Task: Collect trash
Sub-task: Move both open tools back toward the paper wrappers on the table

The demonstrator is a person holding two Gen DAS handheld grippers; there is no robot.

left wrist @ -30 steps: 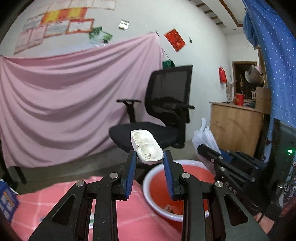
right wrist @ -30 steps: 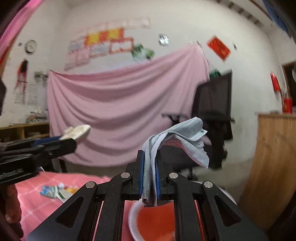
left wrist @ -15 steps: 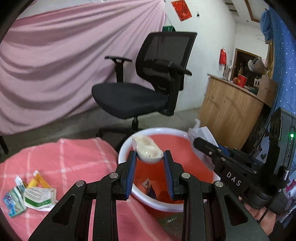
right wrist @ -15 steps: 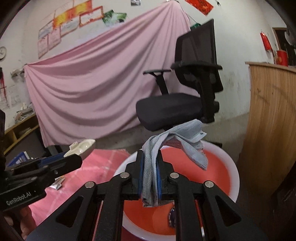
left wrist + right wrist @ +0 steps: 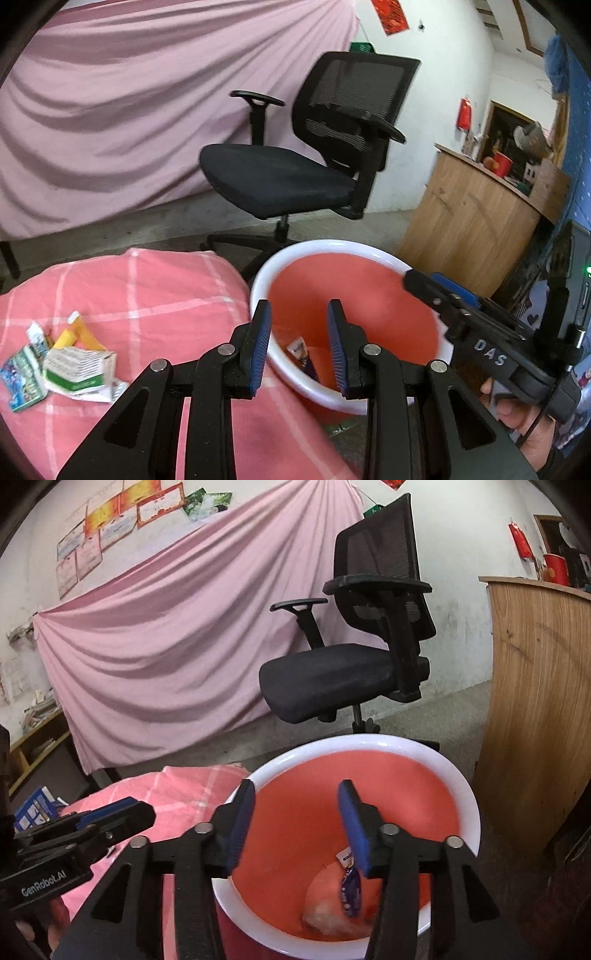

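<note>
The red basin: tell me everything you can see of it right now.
The red basin is round, looks plastic, with a white rim and orange-red inside. It stands upright on the floor against the pink checked cloth, in front of the office chair and beside a wooden counter. Inside lie a pale blurred lump and a small printed wrapper. Both grippers' fingers sit above it, touching nothing.

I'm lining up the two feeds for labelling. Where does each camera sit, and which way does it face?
Left wrist: sits on the left gripper, looking forward and down over the basin and the pink cloth with its wrappers; the right gripper and a hand show.
Right wrist: sits on the right gripper, looking down into the basin; the left gripper shows.
Shared: basin, office chair, pink curtain.
</note>
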